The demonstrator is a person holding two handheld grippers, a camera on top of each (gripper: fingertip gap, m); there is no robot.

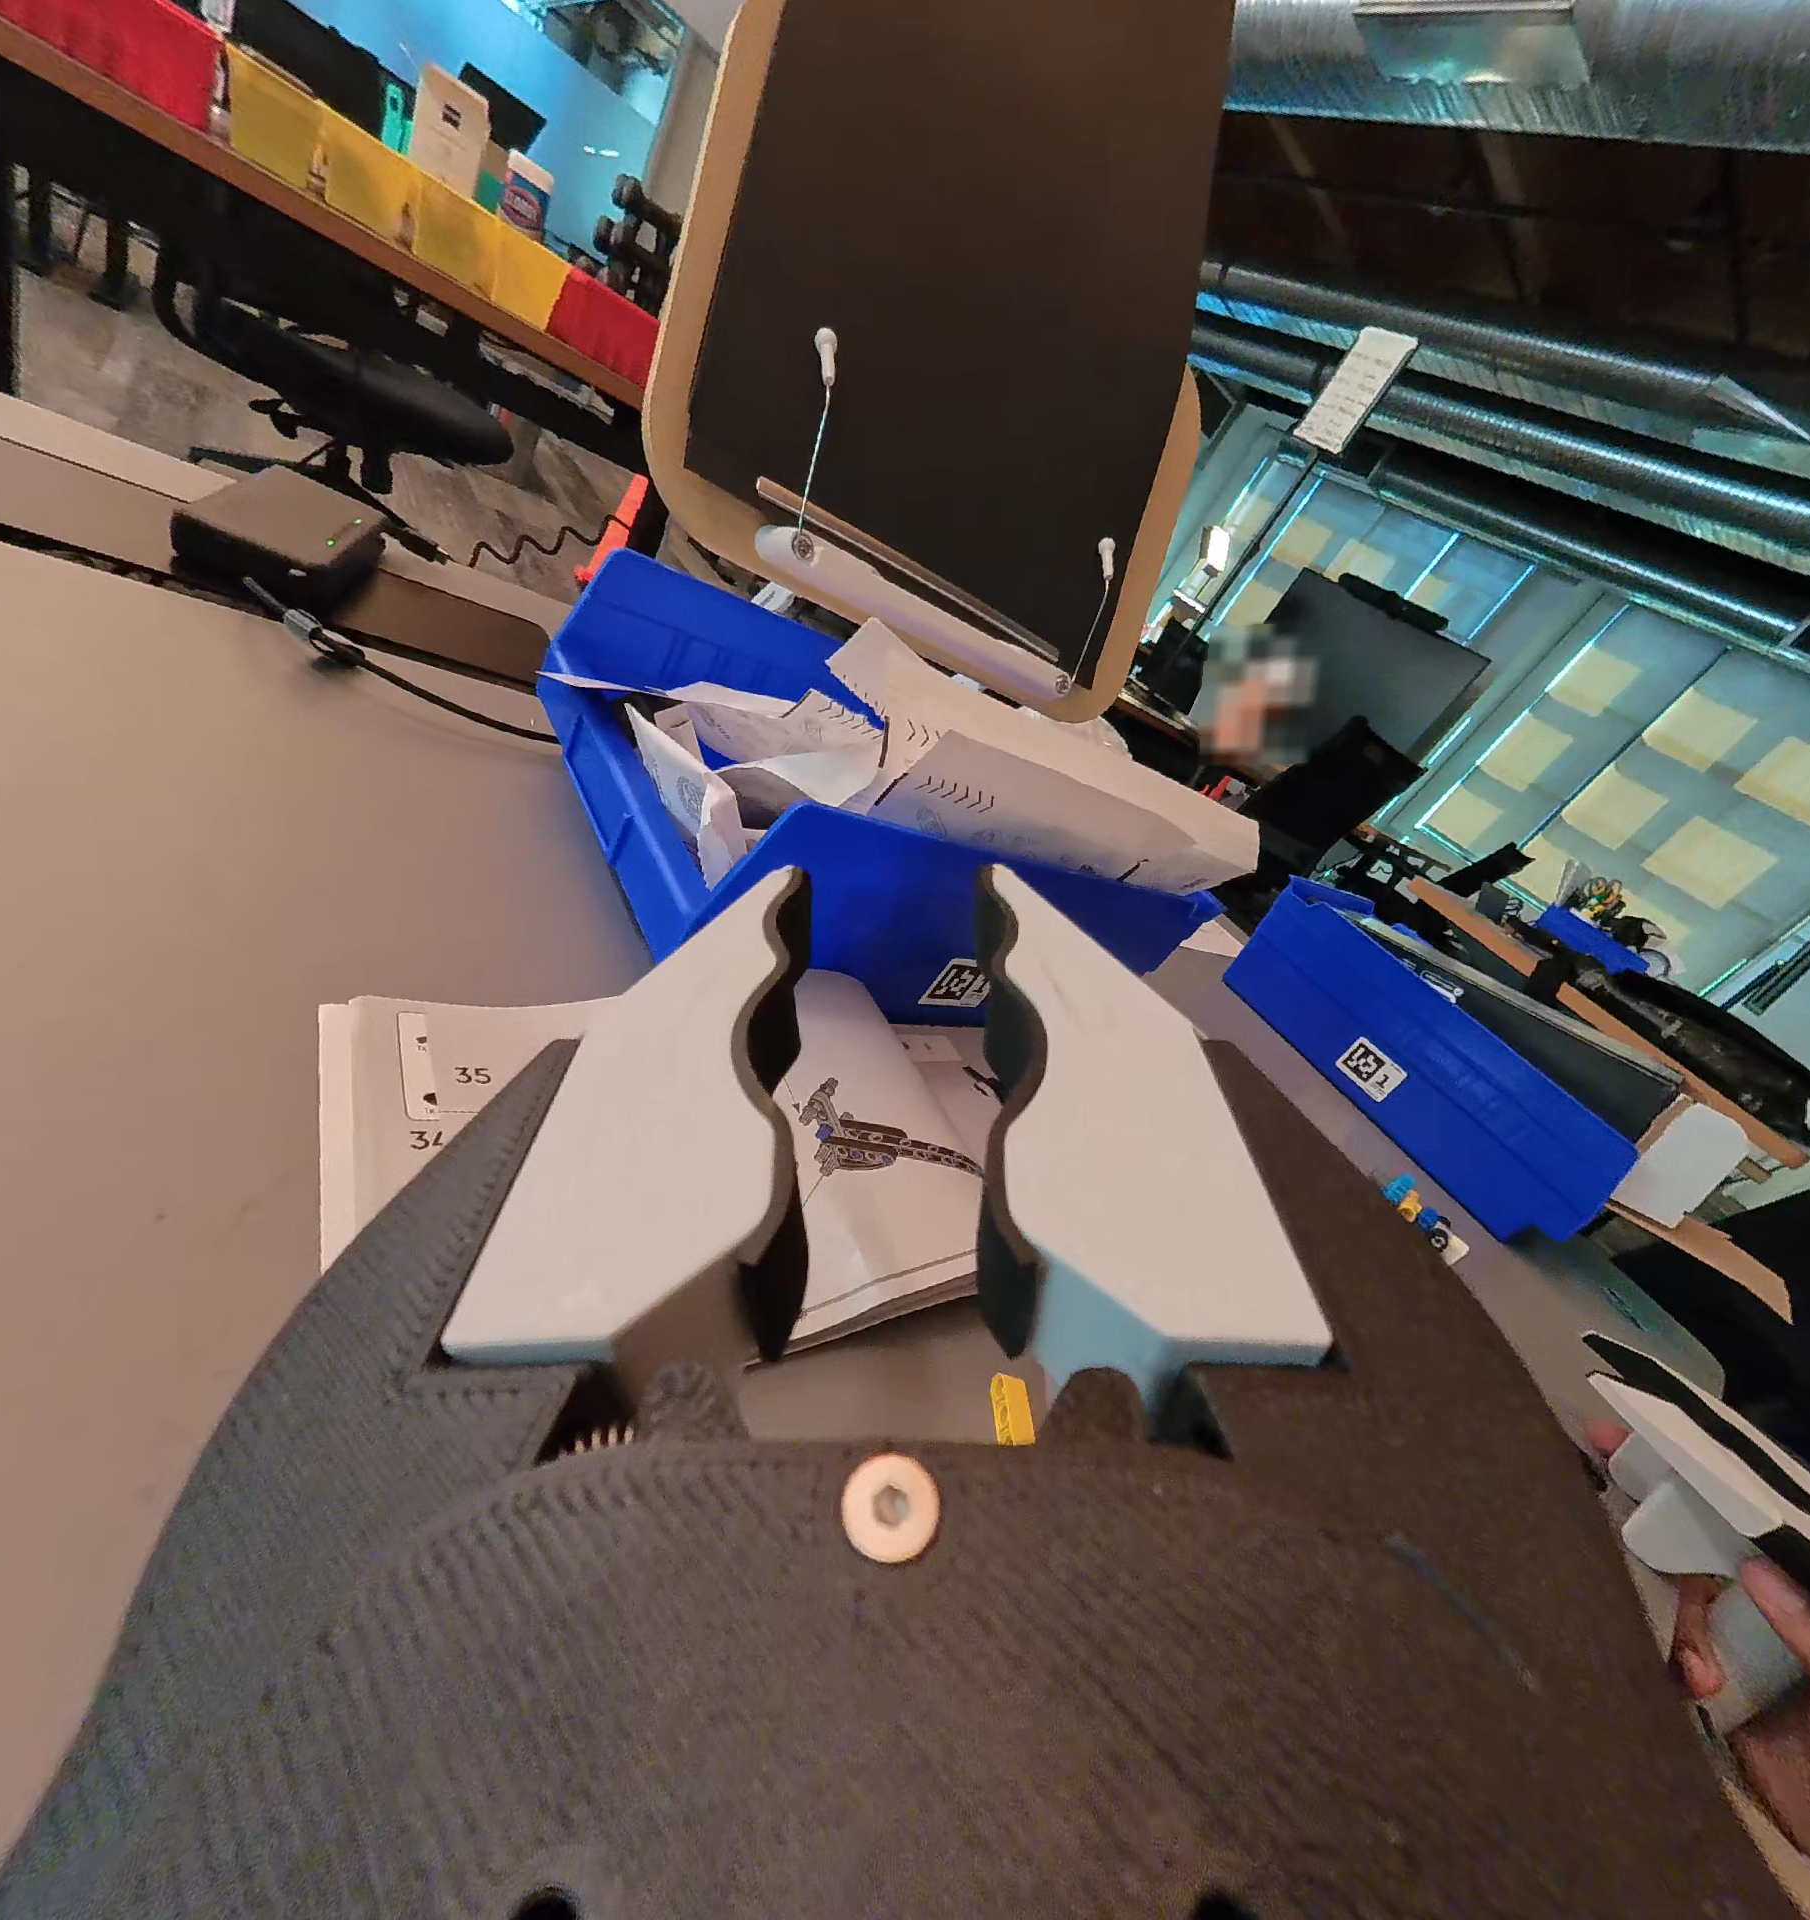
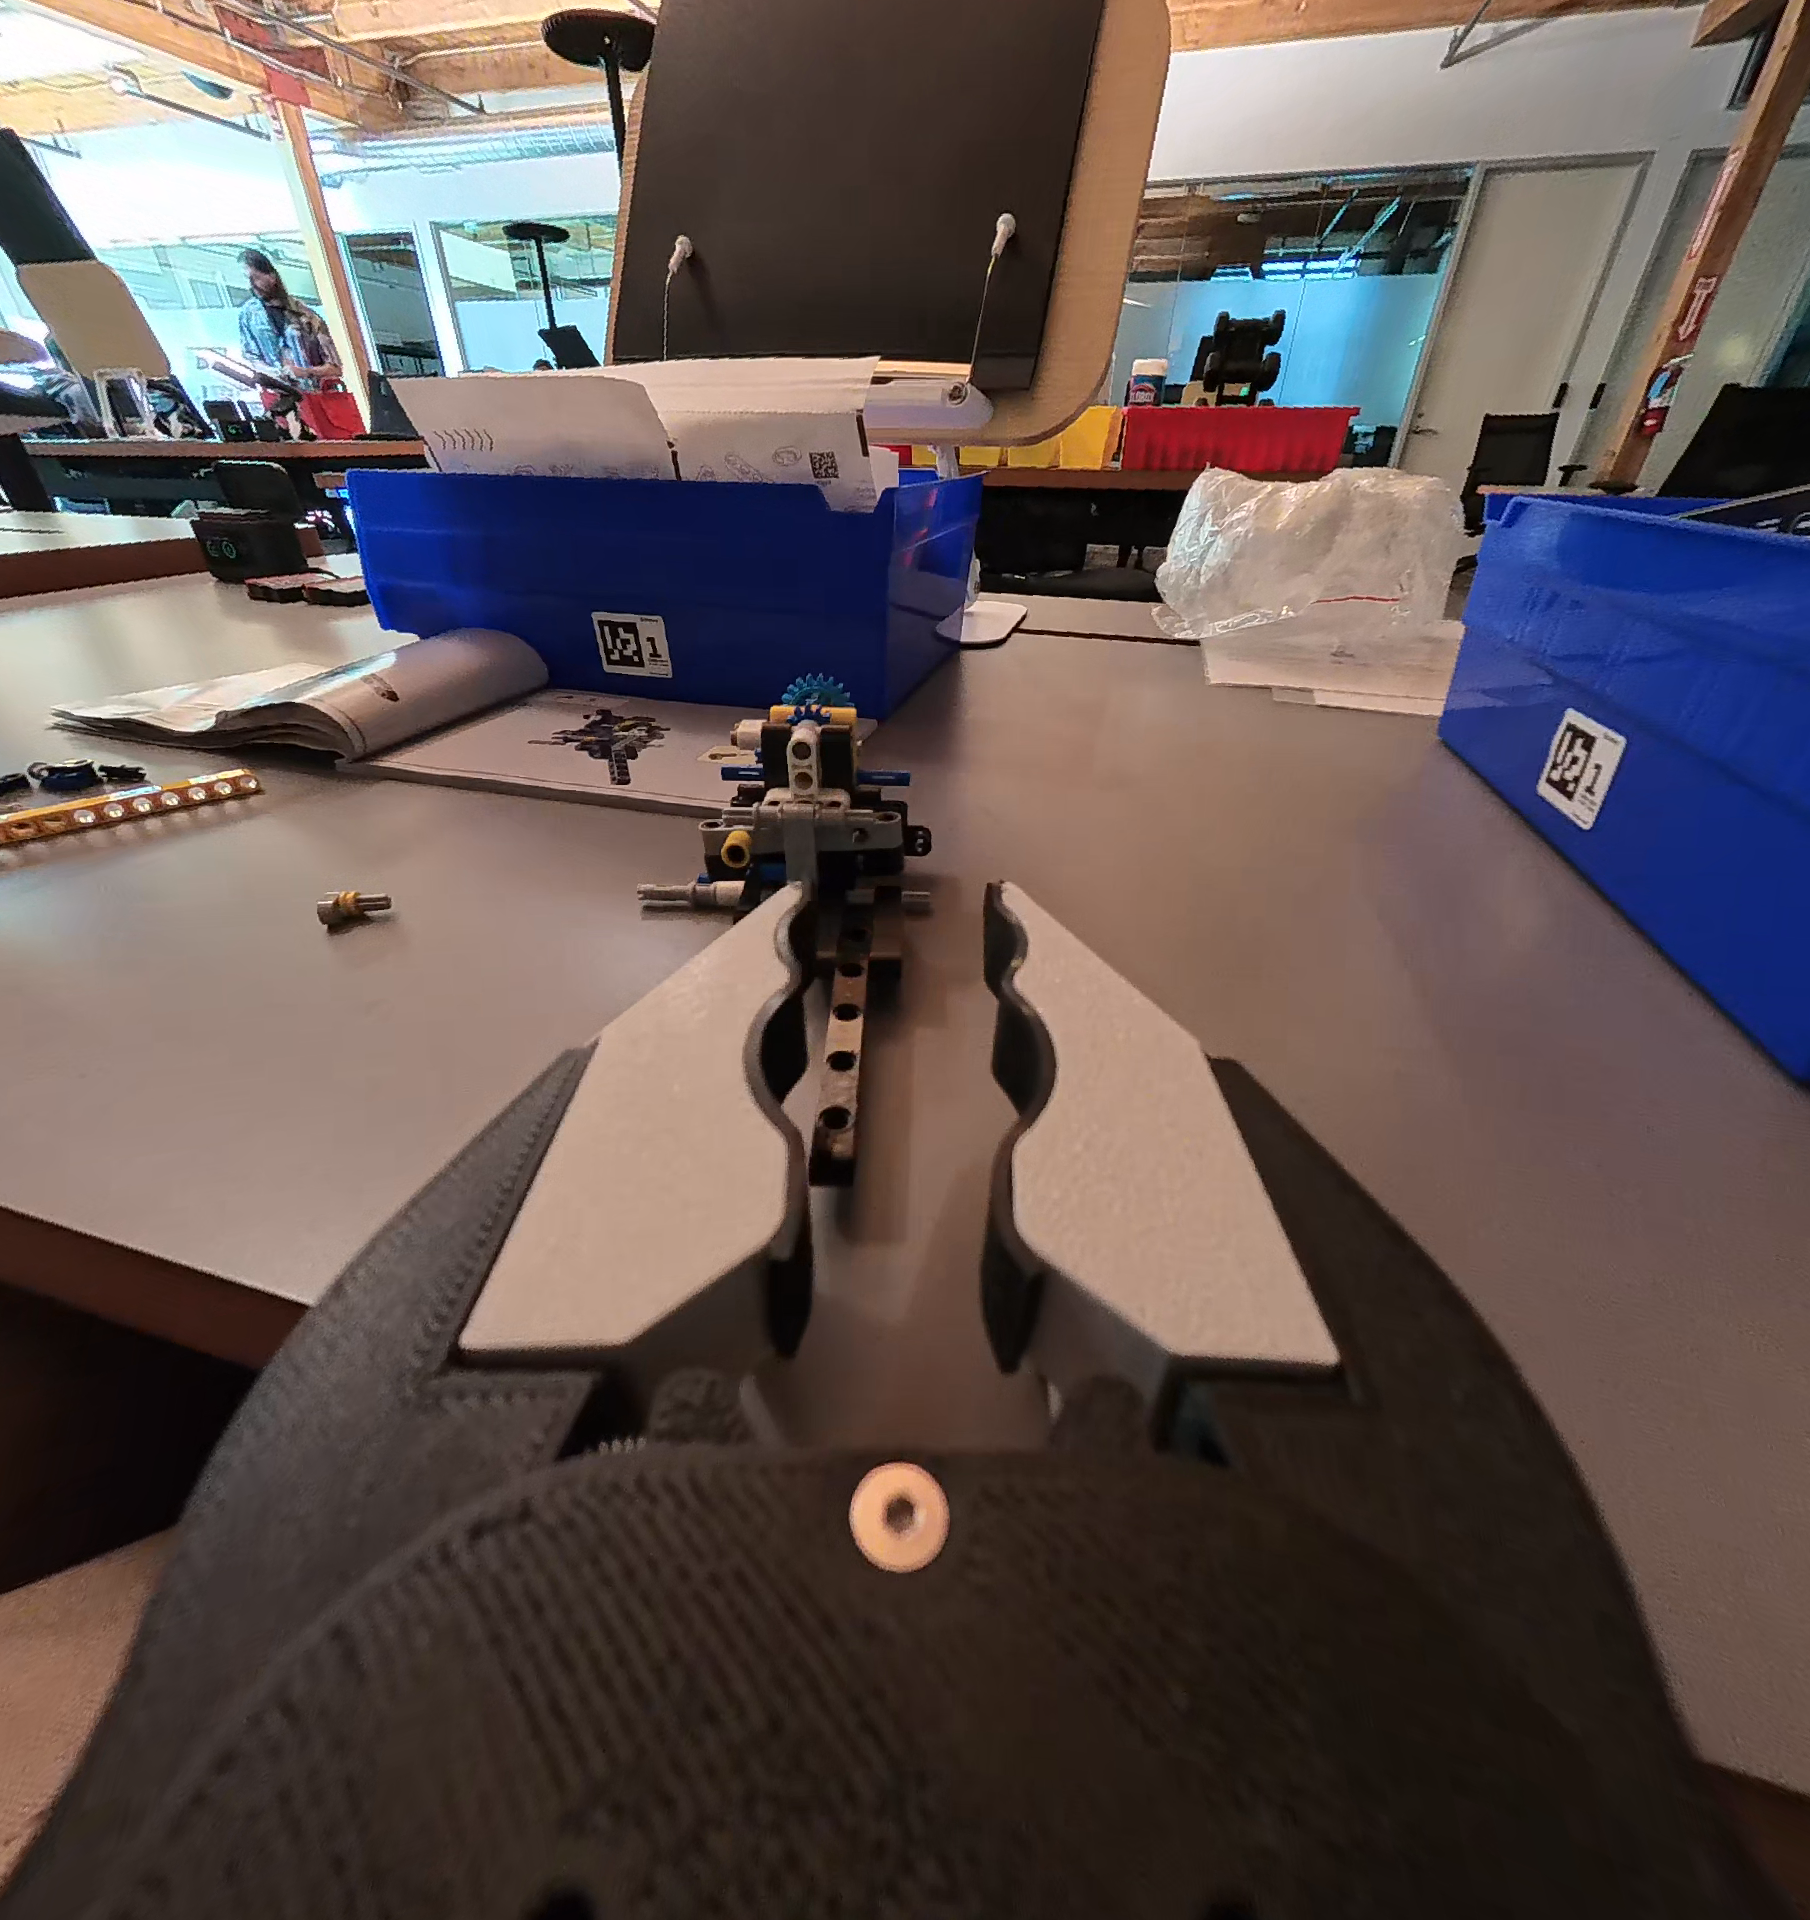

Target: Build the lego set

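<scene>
The grey bench (image 2: 1244, 1039) carries a blue bin (image 2: 672, 582), an open instruction booklet (image 2: 444, 707) and the half-built lego model (image 2: 807, 821). The right gripper (image 2: 896, 914) is spread around its black beam (image 2: 839, 1060). The left gripper (image 1: 896, 904) is spread, empty, above the booklet.

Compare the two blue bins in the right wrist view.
The middle bin stands behind the open booklet and overflows with white paper bags; the right bin sits apart at the table's right side, its contents hardly visible. The middle bin faces the camera squarely; the right bin is angled and cut off by the frame. Both are blue plastic with a black-and-white tag.
</scene>
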